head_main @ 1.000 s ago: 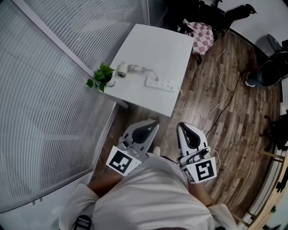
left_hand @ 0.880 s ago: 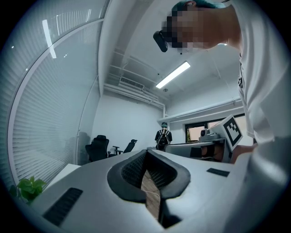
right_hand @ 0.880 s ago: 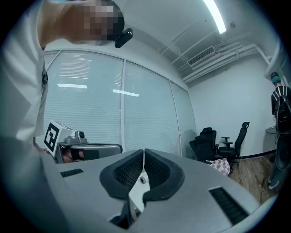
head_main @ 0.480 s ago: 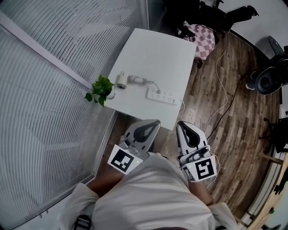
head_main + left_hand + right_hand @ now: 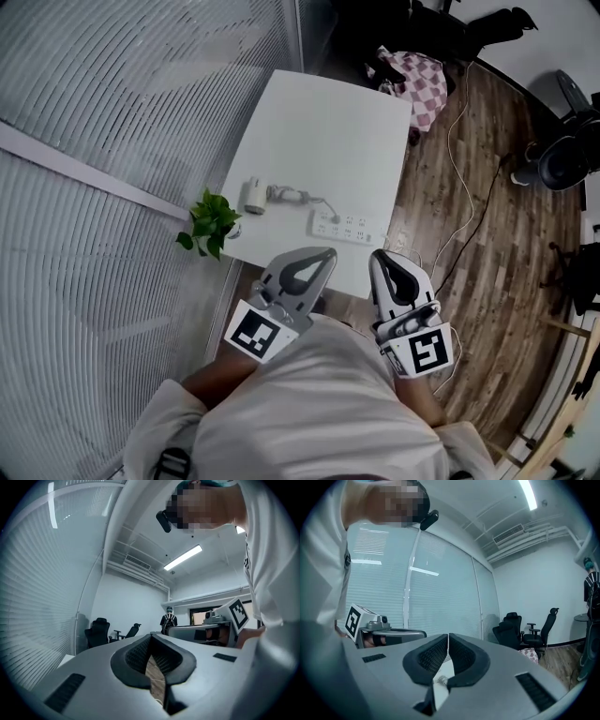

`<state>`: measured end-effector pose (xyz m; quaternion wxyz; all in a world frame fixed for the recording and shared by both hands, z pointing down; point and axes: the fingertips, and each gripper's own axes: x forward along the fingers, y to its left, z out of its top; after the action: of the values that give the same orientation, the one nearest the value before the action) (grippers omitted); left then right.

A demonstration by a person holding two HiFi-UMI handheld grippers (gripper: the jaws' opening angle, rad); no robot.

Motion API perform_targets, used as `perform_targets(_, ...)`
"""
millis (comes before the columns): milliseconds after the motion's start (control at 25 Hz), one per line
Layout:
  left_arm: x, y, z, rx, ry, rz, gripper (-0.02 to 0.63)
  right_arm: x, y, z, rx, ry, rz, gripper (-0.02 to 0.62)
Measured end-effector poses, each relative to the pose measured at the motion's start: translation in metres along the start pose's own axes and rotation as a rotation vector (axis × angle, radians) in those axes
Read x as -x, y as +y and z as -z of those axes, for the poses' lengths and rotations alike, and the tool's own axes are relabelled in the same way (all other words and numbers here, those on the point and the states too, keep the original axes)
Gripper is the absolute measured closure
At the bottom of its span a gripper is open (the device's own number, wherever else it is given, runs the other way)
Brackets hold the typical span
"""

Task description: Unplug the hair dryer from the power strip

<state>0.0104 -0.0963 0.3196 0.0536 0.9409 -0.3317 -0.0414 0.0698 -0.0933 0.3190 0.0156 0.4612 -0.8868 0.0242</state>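
A white hair dryer [image 5: 255, 195] lies on the white table [image 5: 328, 122] near its front edge, its handle pointing right. Its cable runs to a plug [image 5: 334, 218] seated in the left end of the white power strip [image 5: 349, 228]. My left gripper [image 5: 328, 251] is shut and empty, its tip just short of the table's near edge, below the strip. My right gripper [image 5: 378, 255] is also shut and empty, beside the table's front right corner. In each gripper view the jaws meet at the tip with nothing between them: left gripper [image 5: 151, 634], right gripper [image 5: 448, 635].
A small potted plant [image 5: 208, 225] stands at the table's front left corner. A glass wall with blinds [image 5: 112, 141] runs along the left. Cables [image 5: 459, 187] trail over the wooden floor at right. A checkered cloth [image 5: 419, 75] and office chairs [image 5: 525, 632] lie beyond the table.
Both grippers have come closer to the table, side by side, and the table now sits nearer in the head view. Their jaws stay shut.
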Motion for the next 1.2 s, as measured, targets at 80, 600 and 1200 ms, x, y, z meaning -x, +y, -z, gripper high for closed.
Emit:
perform_targets(80,-0.006,0.013,0.001,0.004,0.008,0.012,0.577,-0.014,-0.005,0.000,-0.001,-0.002,0.011,0.561)
perform_targets(600,-0.030,0.060,0.014,0.020,0.043,0.057,0.577,-0.062,-0.022,0.013,-0.001,0.025,0.065,0.561)
perform_targets(1200,-0.042,0.089,0.130,-0.082,0.305,0.059,0.577,-0.095,-0.034,0.136,0.107,0.269,-0.020,0.560)
